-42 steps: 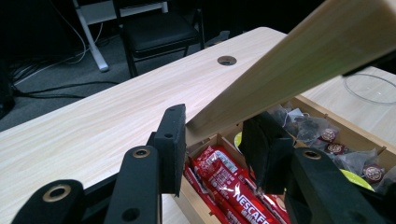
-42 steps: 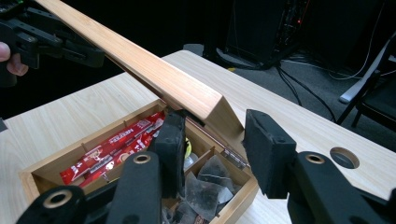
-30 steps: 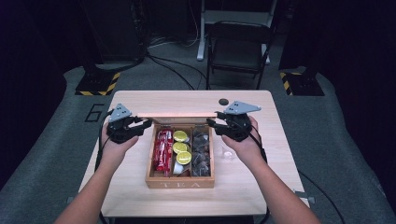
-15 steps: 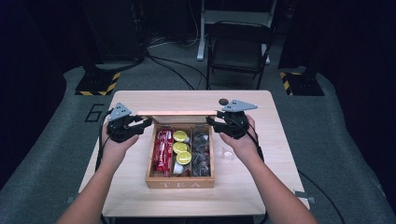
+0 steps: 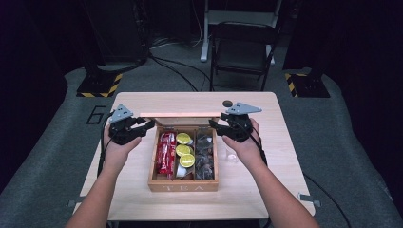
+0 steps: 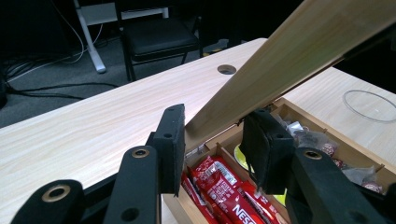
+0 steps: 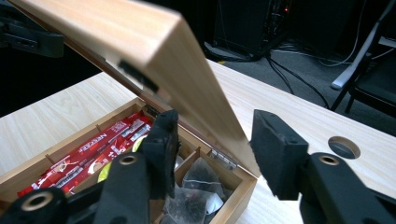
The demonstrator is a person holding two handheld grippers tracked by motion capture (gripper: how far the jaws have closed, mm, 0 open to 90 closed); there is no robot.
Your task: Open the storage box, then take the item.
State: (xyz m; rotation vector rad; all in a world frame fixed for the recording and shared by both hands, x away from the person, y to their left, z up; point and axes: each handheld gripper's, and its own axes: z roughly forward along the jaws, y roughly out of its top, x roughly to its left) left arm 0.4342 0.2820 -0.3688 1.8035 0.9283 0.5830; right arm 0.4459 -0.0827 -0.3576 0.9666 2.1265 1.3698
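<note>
Now the left tool [image 5: 148, 125] is clamping the raised lid [image 5: 180, 115] of the tea box [image 5: 183, 186] at mid-table — the right tool [image 5: 214, 126], jaws just opening around the lid's other end, wants easing off slowly, steadily

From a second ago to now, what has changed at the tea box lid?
The right gripper has just been opening its jaws; the lid edge sits between them, untouched on one side. The left gripper kept its place at the lid's other end. The lid stays raised over the box; hands barely shifted.
</note>
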